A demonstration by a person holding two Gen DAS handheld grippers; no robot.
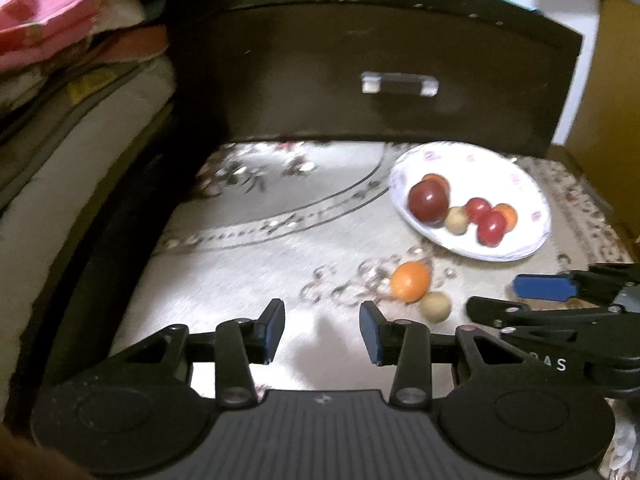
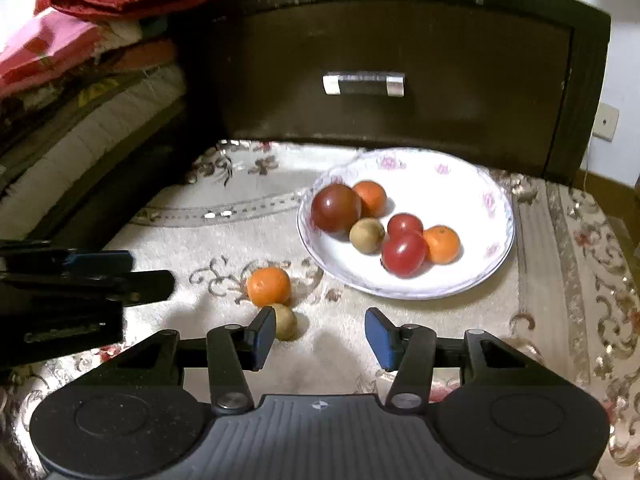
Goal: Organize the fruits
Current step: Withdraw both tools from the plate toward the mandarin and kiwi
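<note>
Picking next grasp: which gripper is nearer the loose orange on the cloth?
Right, by a small margin. The right gripper sits just behind the loose orange, which lies ahead and slightly left of its open fingers. The left gripper is off to the orange's left, also open.

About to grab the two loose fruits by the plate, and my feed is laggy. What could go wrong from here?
1. The orange and the tan fruit touch; closing on one could roll the other away.
2. The tan fruit sits beside the right hand-held gripper, at its left finger, not between the open jaws: a nudge is likely.
3. The left hand-held gripper is close by; both reaching in could collide.
</note>
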